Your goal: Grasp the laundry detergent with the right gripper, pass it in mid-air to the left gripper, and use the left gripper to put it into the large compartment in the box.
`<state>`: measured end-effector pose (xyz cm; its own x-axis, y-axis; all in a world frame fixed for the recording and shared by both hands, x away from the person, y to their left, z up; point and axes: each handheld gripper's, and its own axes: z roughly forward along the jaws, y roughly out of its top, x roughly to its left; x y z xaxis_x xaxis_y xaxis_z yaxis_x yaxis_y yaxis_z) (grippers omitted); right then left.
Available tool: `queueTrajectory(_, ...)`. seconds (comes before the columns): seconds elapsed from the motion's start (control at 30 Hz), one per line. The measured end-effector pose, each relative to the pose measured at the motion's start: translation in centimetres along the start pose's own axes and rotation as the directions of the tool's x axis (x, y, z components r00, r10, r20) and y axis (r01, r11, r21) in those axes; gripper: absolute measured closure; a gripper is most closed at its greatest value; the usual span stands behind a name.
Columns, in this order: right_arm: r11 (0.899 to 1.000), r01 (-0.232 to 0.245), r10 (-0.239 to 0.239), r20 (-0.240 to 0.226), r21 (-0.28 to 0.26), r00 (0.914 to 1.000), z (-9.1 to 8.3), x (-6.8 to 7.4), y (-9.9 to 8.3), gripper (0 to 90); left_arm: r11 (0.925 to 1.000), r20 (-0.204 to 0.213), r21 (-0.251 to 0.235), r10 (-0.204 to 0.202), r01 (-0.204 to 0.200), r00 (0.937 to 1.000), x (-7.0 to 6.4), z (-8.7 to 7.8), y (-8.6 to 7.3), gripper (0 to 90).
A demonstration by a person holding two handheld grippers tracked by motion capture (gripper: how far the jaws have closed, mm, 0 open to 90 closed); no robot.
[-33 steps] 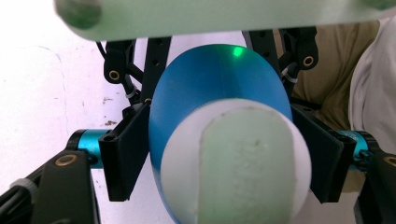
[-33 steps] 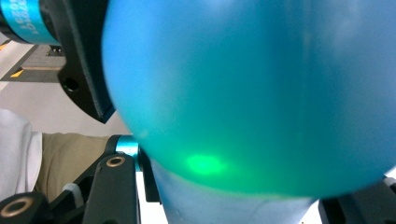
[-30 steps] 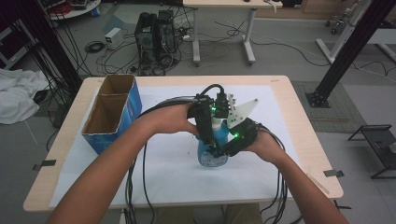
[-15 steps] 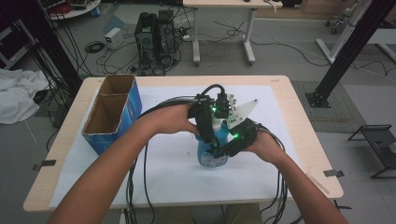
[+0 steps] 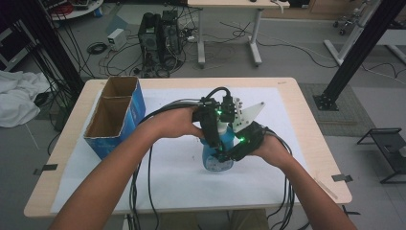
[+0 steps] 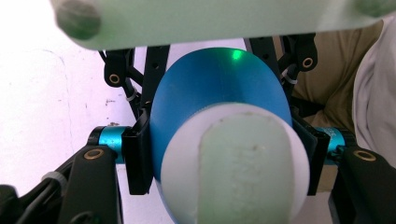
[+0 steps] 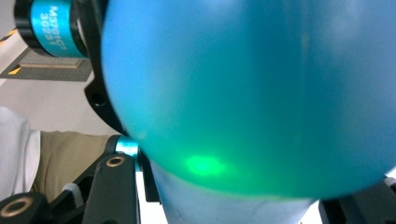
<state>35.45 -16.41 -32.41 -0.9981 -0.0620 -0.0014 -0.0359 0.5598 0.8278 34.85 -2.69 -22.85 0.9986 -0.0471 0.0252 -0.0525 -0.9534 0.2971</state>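
High view: both grippers [image 5: 216, 136] still clamp bottle [image 5: 216, 152], unchanged.

A blue cardboard box [image 5: 115, 117] with two open compartments is set at the left side of the table [image 5: 311, 158]. The tabletop is covered by a white sheet [image 5: 172, 182]. On the floor beyond the table, a computer tower [image 5: 158, 36] amid tangled cables [image 5: 225, 45] is seen. A white cloth [image 5: 16, 100] is heaped at the left edge, and a second table [image 5: 230, 28] is placed farther back.
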Motion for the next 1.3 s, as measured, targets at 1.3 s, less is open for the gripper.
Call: queueTrajectory(1.3,0.972,-0.215,0.183,0.257,0.1,0.9489,-7.3,0.7,-2.2,22.0,0.9859,-0.103,0.036,-0.159,0.163,0.9819,0.9,-4.4,-3.3,37.9)
